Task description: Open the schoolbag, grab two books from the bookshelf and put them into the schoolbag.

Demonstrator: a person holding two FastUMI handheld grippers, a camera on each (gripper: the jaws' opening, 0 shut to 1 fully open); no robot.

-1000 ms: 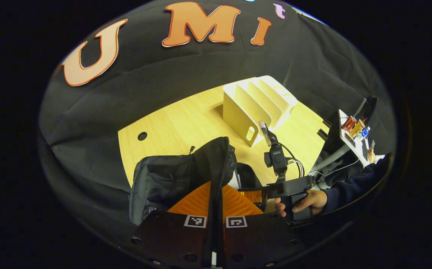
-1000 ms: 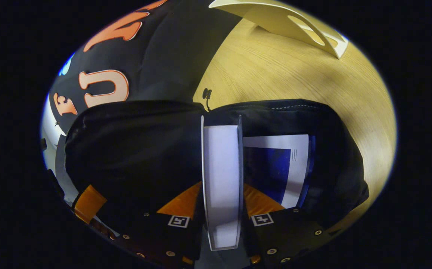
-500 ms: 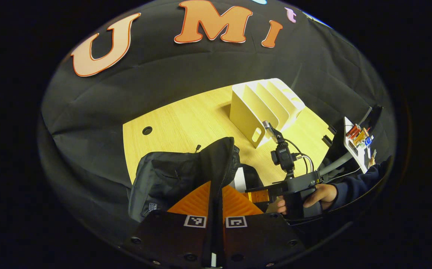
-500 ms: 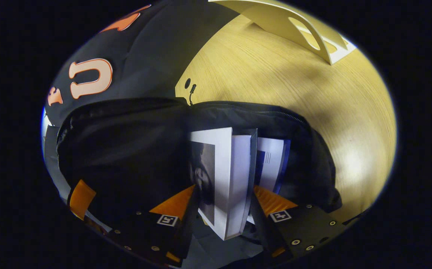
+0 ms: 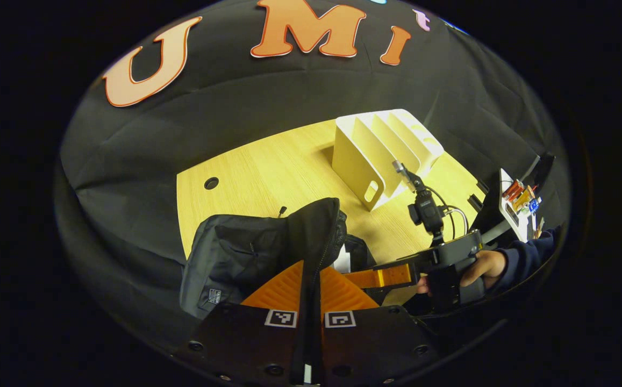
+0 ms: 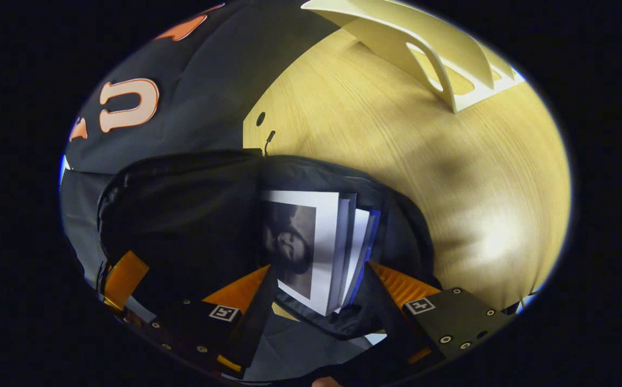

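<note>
Inside the schoolbag (image 6: 192, 215), two books (image 6: 321, 242) half-hidden — lower edges unseen

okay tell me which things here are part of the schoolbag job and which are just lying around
Part of the job:
- schoolbag, held open by the left tool
- two books inside the bag
- bookshelf, slots bare
- right tool, open above the books

Just lying about:
- board with small coloured parts at the table's edge
- cable on the right tool
</note>
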